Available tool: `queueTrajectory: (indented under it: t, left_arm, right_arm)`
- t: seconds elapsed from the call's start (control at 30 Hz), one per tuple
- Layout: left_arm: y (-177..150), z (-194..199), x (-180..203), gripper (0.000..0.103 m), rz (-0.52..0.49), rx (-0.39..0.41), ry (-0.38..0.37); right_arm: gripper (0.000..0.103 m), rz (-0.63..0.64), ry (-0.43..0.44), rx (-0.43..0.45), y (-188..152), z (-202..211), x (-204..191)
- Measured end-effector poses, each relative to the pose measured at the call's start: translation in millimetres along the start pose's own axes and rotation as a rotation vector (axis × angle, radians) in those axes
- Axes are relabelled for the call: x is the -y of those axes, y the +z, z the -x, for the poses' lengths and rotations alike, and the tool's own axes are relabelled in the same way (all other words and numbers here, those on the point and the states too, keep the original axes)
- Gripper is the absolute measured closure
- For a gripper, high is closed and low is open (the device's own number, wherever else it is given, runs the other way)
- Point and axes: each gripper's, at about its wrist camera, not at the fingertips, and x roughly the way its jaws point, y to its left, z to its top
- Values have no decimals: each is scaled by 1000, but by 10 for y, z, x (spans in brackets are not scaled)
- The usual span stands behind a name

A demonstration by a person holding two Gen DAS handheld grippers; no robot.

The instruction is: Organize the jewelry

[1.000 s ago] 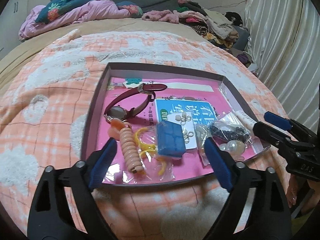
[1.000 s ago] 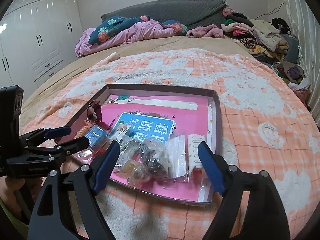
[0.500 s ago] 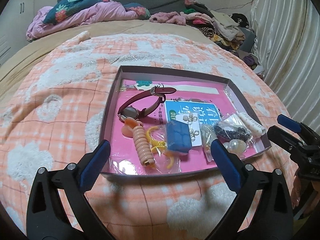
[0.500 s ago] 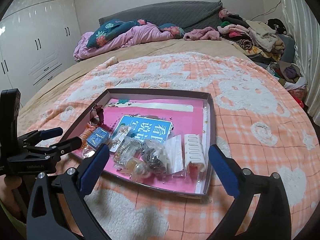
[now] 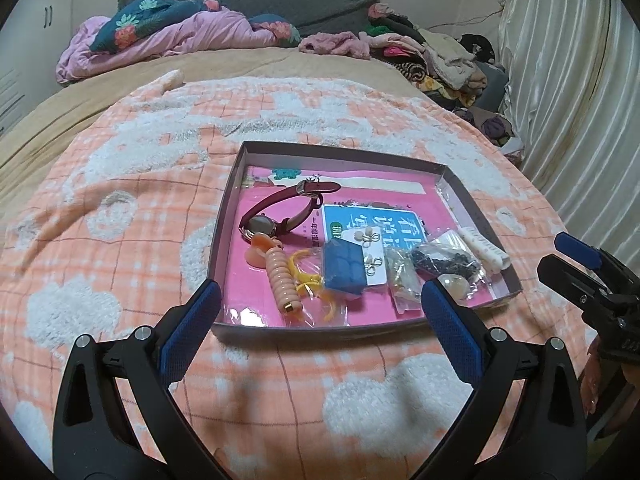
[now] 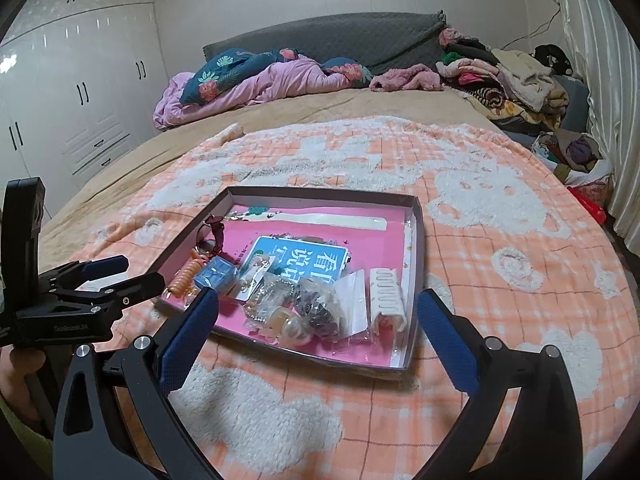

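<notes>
Both grippers gape empty over a tray of small, light jewelry on the bed.

The tray (image 5: pixel 224 240) lies mid-frame on the blanket (image 5: pixel 120 240); the left gripper (image 5: pixel 320 312) and right gripper (image 6: pixel 318 320) hang released just short of its near edge. The watch (image 5: pixel 280 216), upper left in the tray, looks stiffest, so its raised strap seems the best hold. The bagged beads (image 5: pixel 444 260) and earring card (image 5: pixel 370 256) should be slick, floppy and crinkly: pinch a bag corner. The white clip (image 6: pixel 386 300) at right looks rigid but brittle.
</notes>
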Motion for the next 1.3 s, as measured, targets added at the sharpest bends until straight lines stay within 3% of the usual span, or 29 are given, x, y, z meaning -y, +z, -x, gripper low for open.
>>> queueTrajectory:
  t: [0.5,0.67,1.3]
  left_arm:
    - [-188,433,165,9,-18,51,-10]
    - [-342,568,232,9,-32,85,-10]
    - [-891,654,244,9,-27,87,0]
  right_arm:
    - [4,34,11,90,-181,588,-165]
    - [4,63,-31,114,-339,726,-208]
    - [4,17,-57,104,-825,819,-90]
